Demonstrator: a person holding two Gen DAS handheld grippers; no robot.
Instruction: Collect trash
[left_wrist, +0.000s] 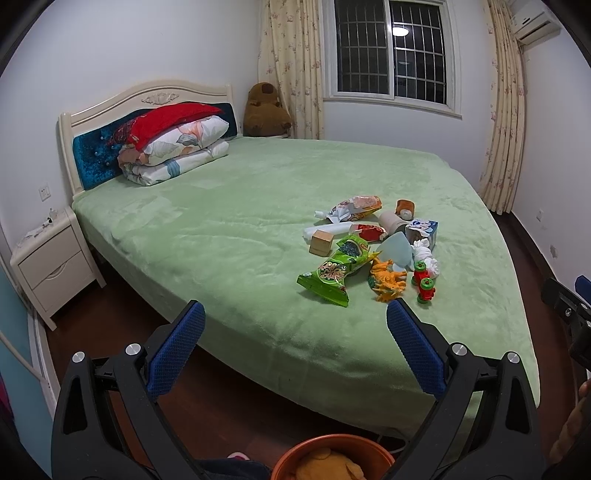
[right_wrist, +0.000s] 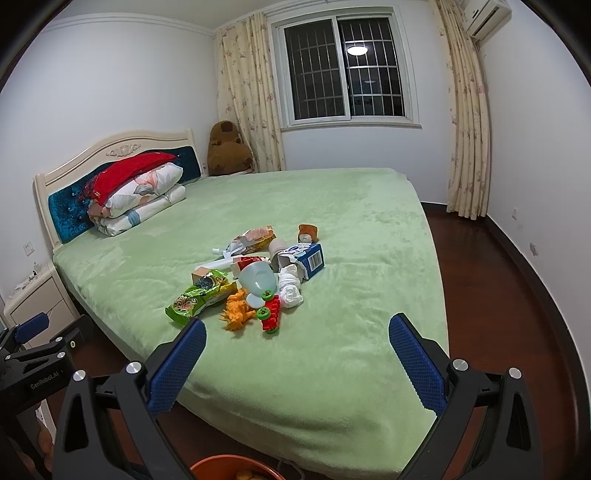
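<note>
Bedroom scene at the outset of trash collection. Left hand-held gripper (left_wrist: 295, 317) and right hand-held gripper (right_wrist: 297, 336) both hover short of the bed (left_wrist: 229, 229), jaws spread wide apart and holding nothing; the pads (left_wrist: 177, 350) of each frame the green bedspread from the near edge.

The trash lies in one mixed heap on the bed, toward its near right part, well apart from the pillows (left_wrist: 177, 147) at the headboard. Visible in the heap: a green snack bag (left_wrist: 332, 273), a second wrapper (left_wrist: 360, 205), a white tube (left_wrist: 325, 230), crumpled tissue (left_wrist: 426, 258), a torn blue carton (right_wrist: 306, 258) and a pale plastic cup (right_wrist: 258, 277). Mixed among them are things that look like toys rather than trash: an orange dinosaur (left_wrist: 388, 280), a red-and-green block toy (left_wrist: 424, 282), a wooden cube (left_wrist: 320, 242) and a small plush (left_wrist: 404, 206).

An orange bin (left_wrist: 332, 454) stands on the floor just below the grippers, against the bed's near edge; something yellowish lies in it, its nature unclear.

Progress, as judged: essentially nothing collected yet; the whole heap remains to be sorted. The nearest piece of trash is the green snack bag, a likely first pick. Toys touching the wrappers may be dragged along.
</note>
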